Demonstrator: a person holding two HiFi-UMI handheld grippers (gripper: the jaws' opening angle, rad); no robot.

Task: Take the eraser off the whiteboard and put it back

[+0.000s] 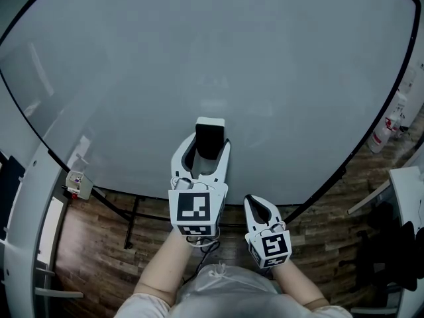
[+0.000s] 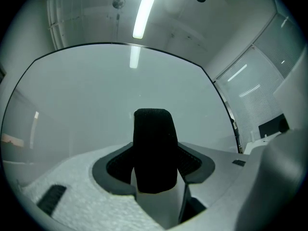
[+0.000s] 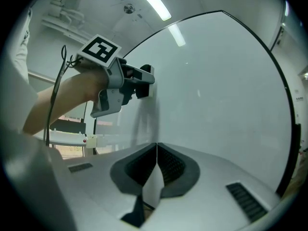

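At the lower middle of the big whiteboard [image 1: 199, 45], the left gripper [image 1: 211, 148] grasps the eraser [image 1: 210, 128], its two jaws spread wide around the block and pressing on its sides. The left gripper view shows the eraser's black felt face standing upright between the dark pads, filling the gap and rising above the jaw tips, with the pale board right behind it. From the head view the eraser shows a white far end and a black side facing the camera. In the right gripper view that white end sits right at the board's surface, meeting its own faint reflection, though I cannot tell whether it actually touches. The right gripper [image 1: 257, 203] is lower and to the right of the left one, just beside it but apart. Its jaws are clenched together, pad against pad, with nothing between them, and it points toward the board's lower edge. Bare forearms [image 1: 162, 270] lead back from both grippers. Below the board's black frame lie a wood-patterned floor [image 1: 99, 244] and the stand's dark legs [image 1: 132, 220]. A ceiling light strip [image 2: 144, 8] glows above the board.
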